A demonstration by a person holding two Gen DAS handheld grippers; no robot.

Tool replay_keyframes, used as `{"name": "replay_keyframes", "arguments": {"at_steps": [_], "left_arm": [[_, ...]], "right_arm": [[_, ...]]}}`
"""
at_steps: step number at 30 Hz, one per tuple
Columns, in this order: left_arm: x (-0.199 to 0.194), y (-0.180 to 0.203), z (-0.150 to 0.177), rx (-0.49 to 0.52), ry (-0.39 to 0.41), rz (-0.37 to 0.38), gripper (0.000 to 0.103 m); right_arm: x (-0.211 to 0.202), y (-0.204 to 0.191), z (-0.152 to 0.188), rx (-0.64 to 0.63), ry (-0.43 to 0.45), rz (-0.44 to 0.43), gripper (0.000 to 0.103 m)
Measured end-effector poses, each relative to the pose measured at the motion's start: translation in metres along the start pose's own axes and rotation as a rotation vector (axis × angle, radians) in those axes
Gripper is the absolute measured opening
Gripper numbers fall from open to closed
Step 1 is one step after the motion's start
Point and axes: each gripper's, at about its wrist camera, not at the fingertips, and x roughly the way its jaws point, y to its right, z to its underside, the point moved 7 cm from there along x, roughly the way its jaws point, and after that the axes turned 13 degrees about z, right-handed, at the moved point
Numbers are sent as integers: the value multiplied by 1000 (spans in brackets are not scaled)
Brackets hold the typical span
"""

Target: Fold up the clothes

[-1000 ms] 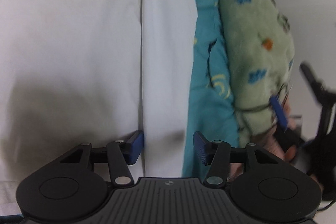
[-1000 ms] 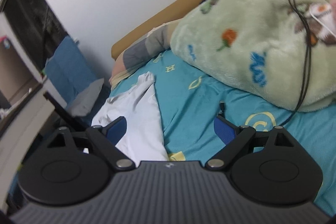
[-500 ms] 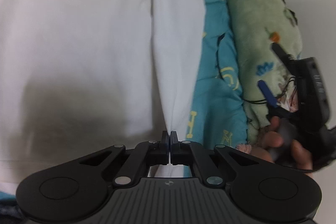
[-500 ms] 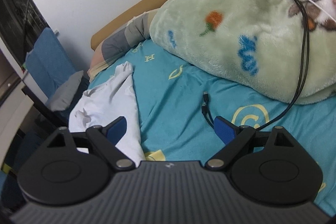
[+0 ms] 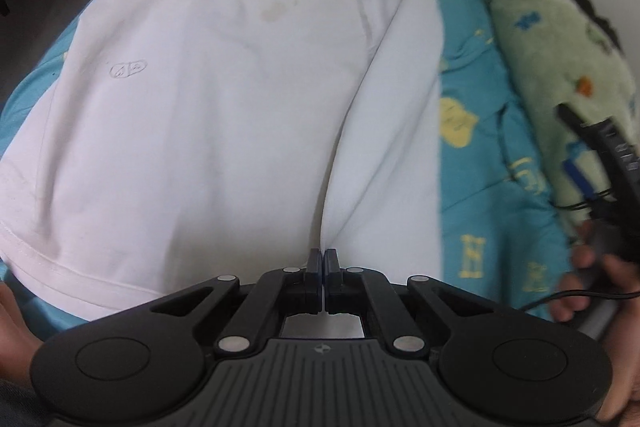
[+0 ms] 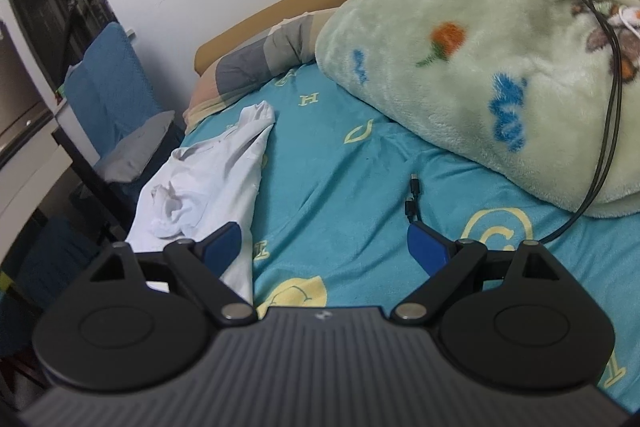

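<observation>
**Hem pinched, fold only begun**

Left gripper (image 5: 321,281) sits with its blue pads pressed together on the near hem of the white T-shirt (image 5: 208,99), right where a long crease runs up the cloth. Beyond the pinch the shirt lies spread on the teal bedsheet (image 5: 472,163), its right side panel turned along that crease, the collar end bunched at the far edge. My judgement: the fold is at an early stage, with one lengthwise side under way, the other side and the crosswise folds left.

Right gripper (image 6: 325,245) hovers over bare sheet with its jaws wide apart, holding nothing; the shirt's edge lies just beside its left finger.

Only the left view shows the full shirt body, a small embossed logo (image 5: 129,69), and the person's right hand gripping the other tool. Only the right view shows the loose cable ends (image 6: 412,201) on the sheet, the green fleece blanket (image 6: 480,67) in full, the pillow (image 6: 260,63) and the blue chair (image 6: 108,95) beyond.
</observation>
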Motion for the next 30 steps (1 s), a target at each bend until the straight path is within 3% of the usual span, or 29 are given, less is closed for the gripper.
{"name": "replay_keyframes", "arguments": {"at_steps": [2,4,6,7,10,12,13,15,19,22,26,28,29,30], "left_arm": [[9,-2,2,8,-26,-8,3],[9,2,0,7,-29,19,16],[6,3,-6,-11,-23,47,50],[2,2,-11,-29,-15,62,57],[-7,1,-41,-92,58,115,65],[-5,0,-76,-130,127,155,80],[1,0,-96,-148,146,174,81],[14,1,-135,-164,183,195,80],[33,9,-208,-110,335,128,80],[68,20,-252,-67,393,77,80],[104,-4,-283,-143,442,42,71],[111,-8,-294,-119,513,49,68],[113,-5,-301,-77,516,23,49],[115,-1,-309,-34,518,-3,15]], "right_arm": [[-3,-1,1,-13,6,6,91],[-5,0,2,-7,0,7,91],[-7,0,4,2,-14,4,91],[-9,-1,6,0,-20,0,91],[-11,-8,10,-33,-14,-6,91],[-12,-13,13,-59,-7,-9,91],[-9,-16,14,-64,-8,-10,91],[-4,-21,15,-74,-12,-13,91],[10,-29,16,-99,-23,-11,91],[23,-31,14,-114,-21,-8,91],[49,-35,15,-128,-34,-9,91],[61,-38,19,-128,-54,-25,91],[66,-39,22,-126,-64,-34,91],[71,-41,24,-123,-74,-44,91]]}}
